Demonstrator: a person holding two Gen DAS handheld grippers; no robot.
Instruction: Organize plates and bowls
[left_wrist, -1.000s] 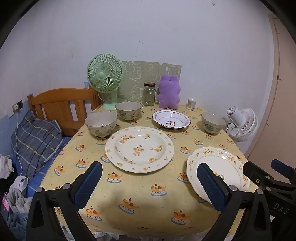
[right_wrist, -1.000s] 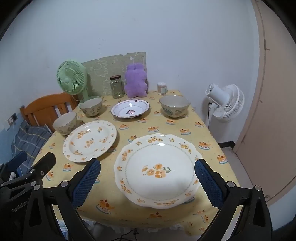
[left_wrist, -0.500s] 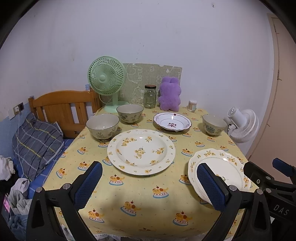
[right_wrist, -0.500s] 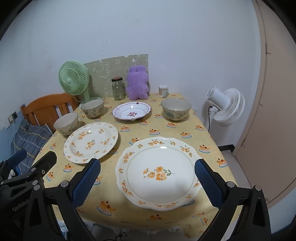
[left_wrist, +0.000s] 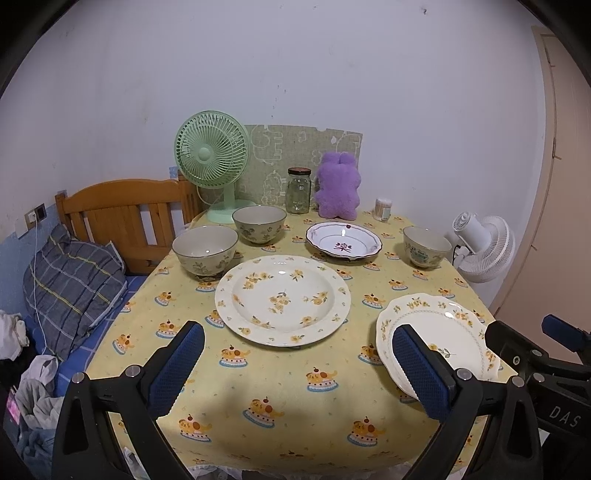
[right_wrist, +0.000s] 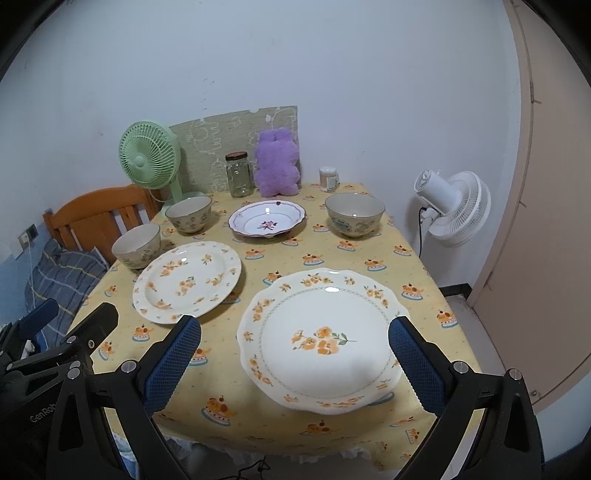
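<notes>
Left wrist view: The left gripper (left_wrist: 295, 373) hangs above the near edge of the table (left_wrist: 325, 435), jaws spread wide, holding nothing. The round floral plate (left_wrist: 282, 299) lies flat straight ahead of it, just beyond the fingertips and centred between them. The scalloped plate (left_wrist: 436, 332) sits to the right, partly behind the right finger. Beyond the round plate stand 2 bowls on the left, the near-left bowl (left_wrist: 205, 249) and the far-left bowl (left_wrist: 259, 223), then the purple-rimmed dish (left_wrist: 343, 240) and the right bowl (left_wrist: 426, 245). All pieces stand apart; none is stacked.

Right wrist view: The right gripper (right_wrist: 293, 365) is likewise spread and empty. The scalloped plate (right_wrist: 321, 336) lies directly between and below its fingers, so the right gripper is the nearer one for this plate. The round floral plate (right_wrist: 186, 282) lies to the left, just beside it without touching. The left gripper (right_wrist: 79, 332) shows at the lower left.

Judgement: each gripper has 1 plate dead ahead with no obstacle between. Both plates lie flat on cloth, so a rim grasp probably needs a low approach at the near edge. The green fan (right_wrist: 149, 162), glass jar (right_wrist: 240, 181) and purple plush (right_wrist: 277, 162) stand at the back, well clear.
</notes>
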